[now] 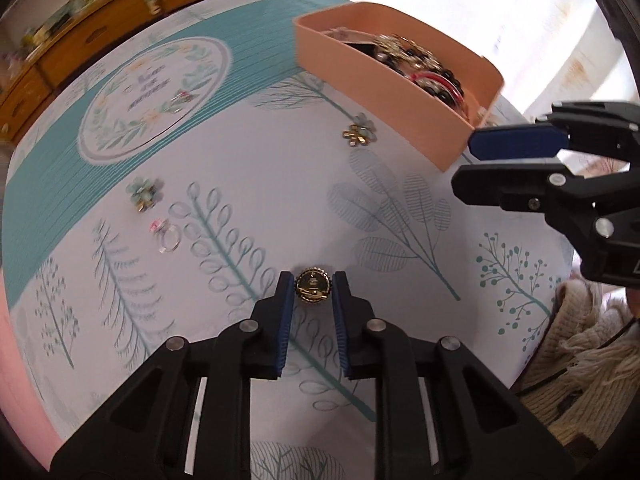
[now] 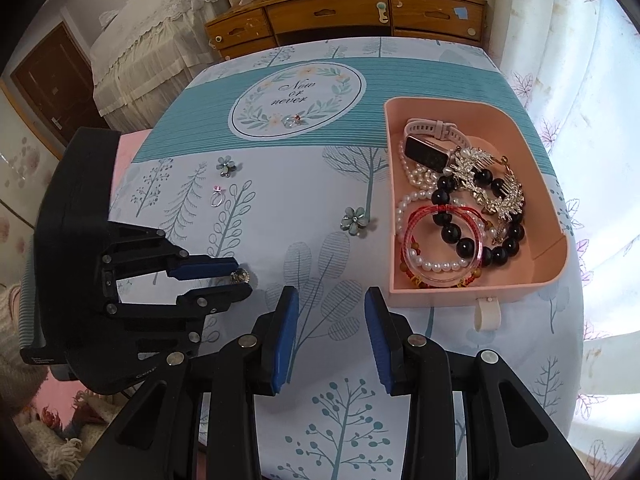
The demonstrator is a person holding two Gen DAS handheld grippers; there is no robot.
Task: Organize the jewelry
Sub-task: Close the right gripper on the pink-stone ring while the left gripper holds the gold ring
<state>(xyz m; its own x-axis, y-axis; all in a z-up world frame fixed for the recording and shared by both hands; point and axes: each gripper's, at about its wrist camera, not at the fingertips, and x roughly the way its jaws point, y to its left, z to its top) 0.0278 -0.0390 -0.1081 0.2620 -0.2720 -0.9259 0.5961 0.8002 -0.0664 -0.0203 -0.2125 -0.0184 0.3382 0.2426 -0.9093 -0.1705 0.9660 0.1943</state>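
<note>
A round gold brooch (image 1: 313, 289) lies on the leaf-print tablecloth (image 1: 260, 168). My left gripper (image 1: 313, 282) points down at it and is shut on it, one blue pad against each side. The right wrist view shows the same grip on the brooch (image 2: 240, 277) from the side. My right gripper (image 2: 332, 300) hangs open over bare cloth with nothing between its fingers, just left of the pink tray (image 2: 476, 292). Loose on the cloth are two pale flower pieces (image 2: 356, 220) (image 2: 228, 166), a clear ring (image 2: 218, 198) and another small ring (image 2: 292, 121).
The pink tray holds a watch (image 2: 424, 152), pearl strands, a black bead bracelet (image 2: 460, 236), red bangles and a crystal comb. A wooden dresser (image 2: 340, 12) stands behind the table, a lace-covered bed (image 2: 152, 40) at left, curtains at right. A cream knit sleeve (image 1: 580, 360) is near the table edge.
</note>
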